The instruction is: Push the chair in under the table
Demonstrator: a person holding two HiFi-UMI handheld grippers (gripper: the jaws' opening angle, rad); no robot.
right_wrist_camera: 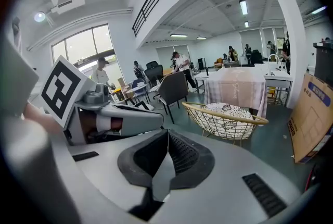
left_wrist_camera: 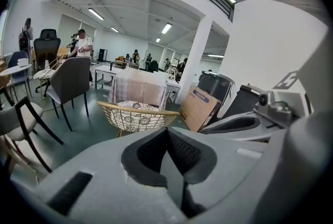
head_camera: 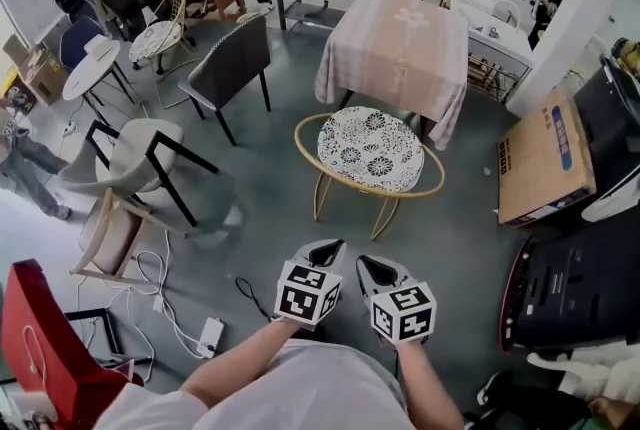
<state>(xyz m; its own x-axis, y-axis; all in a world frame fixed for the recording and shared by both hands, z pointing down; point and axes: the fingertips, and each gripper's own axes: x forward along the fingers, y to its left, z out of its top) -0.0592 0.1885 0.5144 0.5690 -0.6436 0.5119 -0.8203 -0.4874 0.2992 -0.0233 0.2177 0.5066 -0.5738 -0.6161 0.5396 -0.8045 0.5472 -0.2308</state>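
Note:
A gold wire chair (head_camera: 369, 156) with a patterned round cushion stands pulled out in front of a table (head_camera: 398, 48) under a pinkish checked cloth. The same chair (left_wrist_camera: 136, 115) (right_wrist_camera: 223, 117) shows ahead in both gripper views, with the table (left_wrist_camera: 139, 87) (right_wrist_camera: 238, 88) behind it. My left gripper (head_camera: 334, 248) and right gripper (head_camera: 366, 265) hover side by side, a short way in front of the chair's back rim, apart from it. Both are shut with nothing between the jaws. The left gripper (left_wrist_camera: 167, 131) and right gripper (right_wrist_camera: 166, 134) point toward the chair.
A grey chair (head_camera: 231, 71) stands left of the table. A pale chair with black legs (head_camera: 135, 158) lies further left. A cardboard box (head_camera: 545, 158) and black cases (head_camera: 575, 288) sit at the right. Cables and a power strip (head_camera: 209, 335) lie on the floor at left.

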